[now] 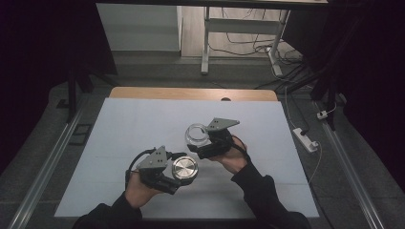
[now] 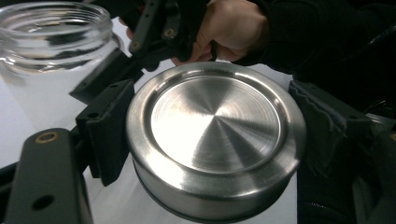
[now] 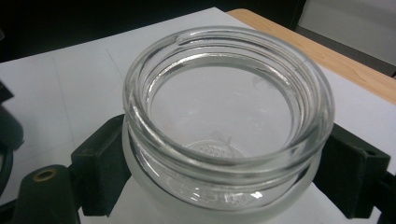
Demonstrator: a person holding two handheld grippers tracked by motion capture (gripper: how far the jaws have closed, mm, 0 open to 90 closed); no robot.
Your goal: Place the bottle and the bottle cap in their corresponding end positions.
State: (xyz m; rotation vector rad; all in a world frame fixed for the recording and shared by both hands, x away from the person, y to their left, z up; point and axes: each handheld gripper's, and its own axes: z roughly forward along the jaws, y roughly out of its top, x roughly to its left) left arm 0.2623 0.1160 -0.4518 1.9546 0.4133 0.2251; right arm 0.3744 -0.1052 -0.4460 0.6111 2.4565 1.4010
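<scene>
High view: my left gripper (image 1: 177, 172) clamps the steel lid (image 1: 185, 168), flat face up; right gripper (image 1: 199, 142) grips the open glass jar (image 1: 197, 134) upright. Jar sits just far-right of lid, mouth up.

Both sleeves (image 1: 260, 188) are black; each black gripper carries a grey three-cornered plate (image 1: 154, 160) with small holes; a black cable (image 1: 136, 160) loops off the left gripper (image 1: 180, 172); brass-coloured screws mark the jaws.
</scene>
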